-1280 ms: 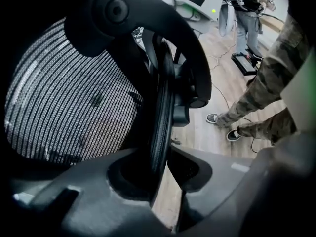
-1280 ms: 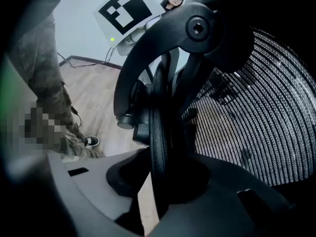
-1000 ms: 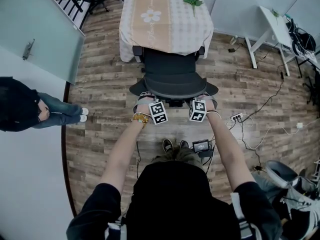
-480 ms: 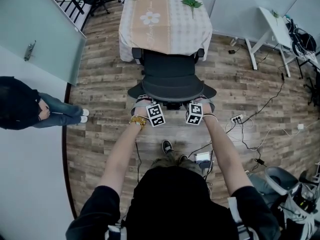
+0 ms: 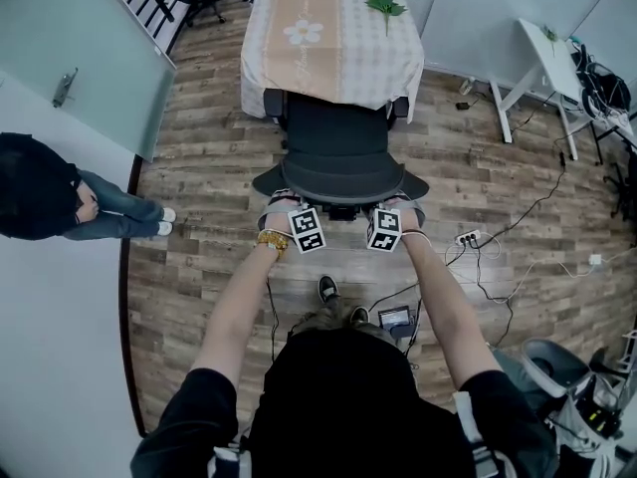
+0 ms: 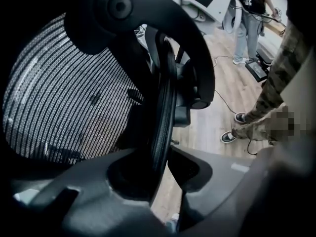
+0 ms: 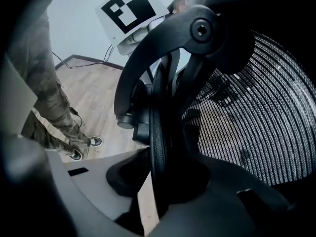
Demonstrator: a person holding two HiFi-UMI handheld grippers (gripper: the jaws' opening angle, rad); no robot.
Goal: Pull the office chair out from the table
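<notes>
Moved: black mesh-back office chair (image 5: 338, 142) sits slightly further out than a second ago; person's one shoe (image 5: 358, 317) has stepped back.
Chair: seat front at the cloth edge of the square table with beige checked cloth (image 5: 358, 63); backrest faces the person.
Left tongs (image 6: 159, 169): clamped on backrest rim, left side.
Right tongs (image 7: 159, 181): clamped on same rim, right side.
Wood plank floor (image 5: 199, 257): white power strip (image 5: 468, 237) right of the chair.

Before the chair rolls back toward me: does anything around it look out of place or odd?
Nothing spilled or broken. Loose cables and a power strip sprawl over the floor right of the chair, and a small black box lies behind it; the chair might catch on them.
</notes>
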